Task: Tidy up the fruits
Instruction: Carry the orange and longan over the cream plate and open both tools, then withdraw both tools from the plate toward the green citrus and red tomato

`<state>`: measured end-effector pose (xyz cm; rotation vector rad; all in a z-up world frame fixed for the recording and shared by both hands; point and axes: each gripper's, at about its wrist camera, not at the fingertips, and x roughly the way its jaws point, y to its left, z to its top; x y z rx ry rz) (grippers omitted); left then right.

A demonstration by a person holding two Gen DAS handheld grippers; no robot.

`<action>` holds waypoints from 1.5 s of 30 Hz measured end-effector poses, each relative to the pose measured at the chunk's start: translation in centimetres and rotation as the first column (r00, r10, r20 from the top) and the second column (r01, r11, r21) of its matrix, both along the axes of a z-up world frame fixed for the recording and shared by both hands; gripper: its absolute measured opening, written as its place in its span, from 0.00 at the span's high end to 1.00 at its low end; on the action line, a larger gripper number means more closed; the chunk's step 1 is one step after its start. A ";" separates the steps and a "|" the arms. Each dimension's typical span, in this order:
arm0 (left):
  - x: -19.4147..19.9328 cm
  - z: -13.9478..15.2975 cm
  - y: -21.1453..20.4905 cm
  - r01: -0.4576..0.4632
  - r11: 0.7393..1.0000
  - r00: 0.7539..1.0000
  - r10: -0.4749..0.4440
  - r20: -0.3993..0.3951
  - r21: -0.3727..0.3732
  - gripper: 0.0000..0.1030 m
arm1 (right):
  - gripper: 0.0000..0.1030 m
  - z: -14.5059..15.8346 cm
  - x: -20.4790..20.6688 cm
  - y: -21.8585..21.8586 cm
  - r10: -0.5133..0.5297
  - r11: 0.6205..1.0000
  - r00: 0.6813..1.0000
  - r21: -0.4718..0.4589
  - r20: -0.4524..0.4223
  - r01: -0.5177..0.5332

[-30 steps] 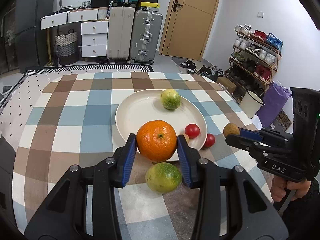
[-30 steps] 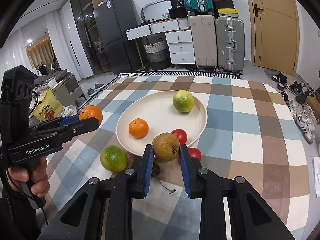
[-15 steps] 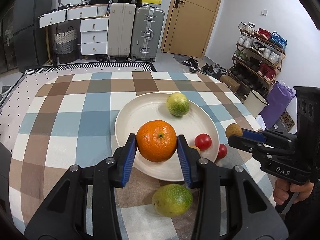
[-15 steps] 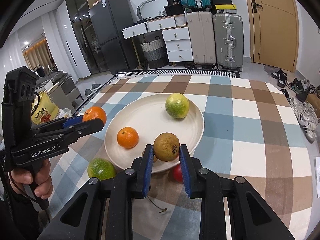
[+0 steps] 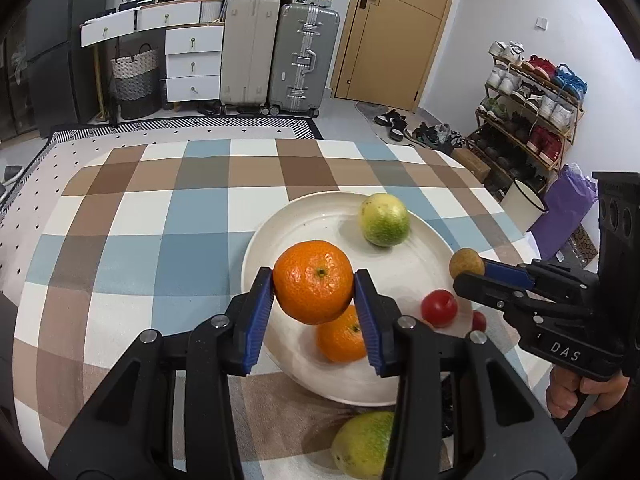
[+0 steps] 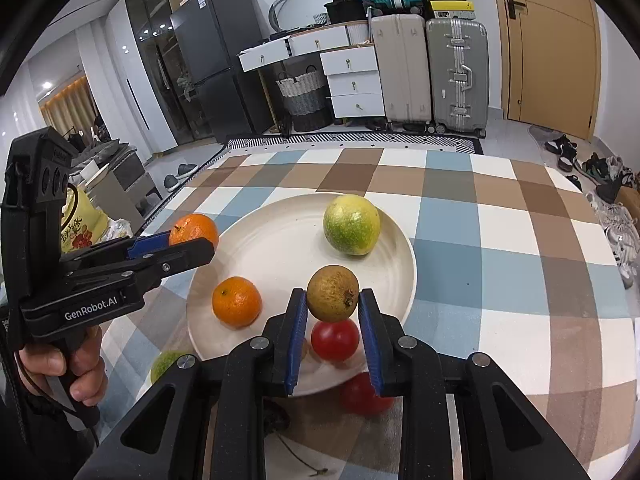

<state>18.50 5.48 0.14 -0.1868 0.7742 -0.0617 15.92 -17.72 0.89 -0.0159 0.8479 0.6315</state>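
Note:
My left gripper (image 5: 314,282) is shut on a large orange (image 5: 313,280) and holds it above the near left rim of a white plate (image 5: 424,256). My right gripper (image 6: 333,300) is shut on a brown round fruit (image 6: 332,292) above the plate's near edge (image 6: 280,248). On the plate lie a yellow-green citrus (image 6: 351,225), a small orange (image 6: 237,301) and a red tomato (image 6: 334,339). A second tomato (image 6: 362,396) and a green citrus (image 5: 362,444) lie on the checked cloth beside the plate.
The table carries a blue, brown and white checked cloth (image 5: 132,240). Suitcases (image 5: 276,52) and white drawers (image 5: 192,60) stand behind the table, a shoe rack (image 5: 528,96) to the right. A dry stem (image 6: 300,460) lies on the cloth near me.
Both grippers have moved forward over the plate with their fruit held. The green citrus on the cloth has slid toward the bottom of the left wrist view.

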 end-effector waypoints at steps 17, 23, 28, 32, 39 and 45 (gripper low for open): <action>2.9 -3.0 -0.3 0.009 1.000 0.997 -0.007 -0.071 0.025 0.63 | 0.74 -1.6 2.6 2.2 0.009 0.999 1.000 -0.047 -0.027 -0.010; 3.4 -3.4 -0.7 0.009 0.999 0.997 -0.006 -0.078 0.042 0.63 | 0.74 -2.0 2.9 2.6 0.010 0.998 0.999 -0.055 -0.037 -0.012; 2.9 -2.6 -0.9 0.003 0.998 0.998 0.001 -0.061 0.064 0.62 | 0.70 -1.9 3.0 2.5 0.006 0.999 0.999 -0.046 -0.045 -0.008; 1.8 -1.3 -1.2 -0.005 0.996 0.999 0.009 -0.038 0.088 0.35 | 0.48 -0.9 2.5 1.5 -0.013 1.000 1.000 -0.017 -0.023 0.012; -1.6 1.2 -1.0 -0.048 0.992 0.999 0.047 0.007 0.114 0.05 | 0.08 1.0 0.8 -0.6 -0.039 0.999 0.999 0.026 0.004 0.038; -4.9 2.5 -0.3 -0.084 0.992 0.996 0.080 0.040 0.096 0.00 | 0.01 2.2 -1.1 -2.4 -0.055 0.998 0.998 0.034 0.031 0.054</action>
